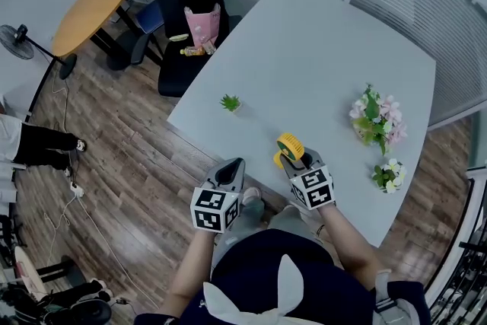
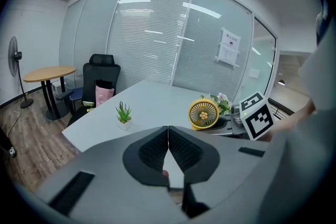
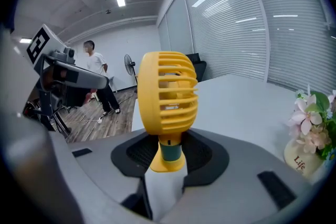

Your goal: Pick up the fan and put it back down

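A small yellow fan stands upright near the front edge of the white table. My right gripper is shut on it. In the right gripper view the pads press on the green neck just above the yellow foot of the fan, and the right gripper holds it over the tabletop. I cannot tell whether the foot touches the table. My left gripper hangs left of the fan, beyond the table's edge. In its own view the left gripper is shut with nothing in it, and the fan shows ahead to the right.
A small potted plant sits near the table's left edge. Two flower pots stand to the right of the fan. A black chair with a pink bag, a round wooden table and a person are off to the left.
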Available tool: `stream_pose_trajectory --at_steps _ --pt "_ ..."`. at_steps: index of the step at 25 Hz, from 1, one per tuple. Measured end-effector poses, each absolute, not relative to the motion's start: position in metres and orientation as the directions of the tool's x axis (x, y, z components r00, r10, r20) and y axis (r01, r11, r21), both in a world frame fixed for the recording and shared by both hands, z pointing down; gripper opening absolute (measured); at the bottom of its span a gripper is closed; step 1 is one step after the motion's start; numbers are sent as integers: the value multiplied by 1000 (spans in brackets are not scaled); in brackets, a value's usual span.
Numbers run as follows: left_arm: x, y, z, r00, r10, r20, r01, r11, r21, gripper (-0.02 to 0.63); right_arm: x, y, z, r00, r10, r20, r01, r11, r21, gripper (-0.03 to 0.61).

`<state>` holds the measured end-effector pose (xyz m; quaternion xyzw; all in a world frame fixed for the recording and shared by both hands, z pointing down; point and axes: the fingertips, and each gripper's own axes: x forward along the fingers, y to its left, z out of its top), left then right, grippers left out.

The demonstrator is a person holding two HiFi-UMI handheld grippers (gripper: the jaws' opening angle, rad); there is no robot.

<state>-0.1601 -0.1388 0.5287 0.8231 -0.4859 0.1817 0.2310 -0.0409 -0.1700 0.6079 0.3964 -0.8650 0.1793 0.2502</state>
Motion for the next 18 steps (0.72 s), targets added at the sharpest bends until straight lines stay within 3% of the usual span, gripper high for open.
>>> stream_pose_trajectory --at_steps 18 --pt "-177 -141 543 459 -684 567 -881 -431 193 21 -54 -183 665 -520 -588 620 -786 613 -77 141"
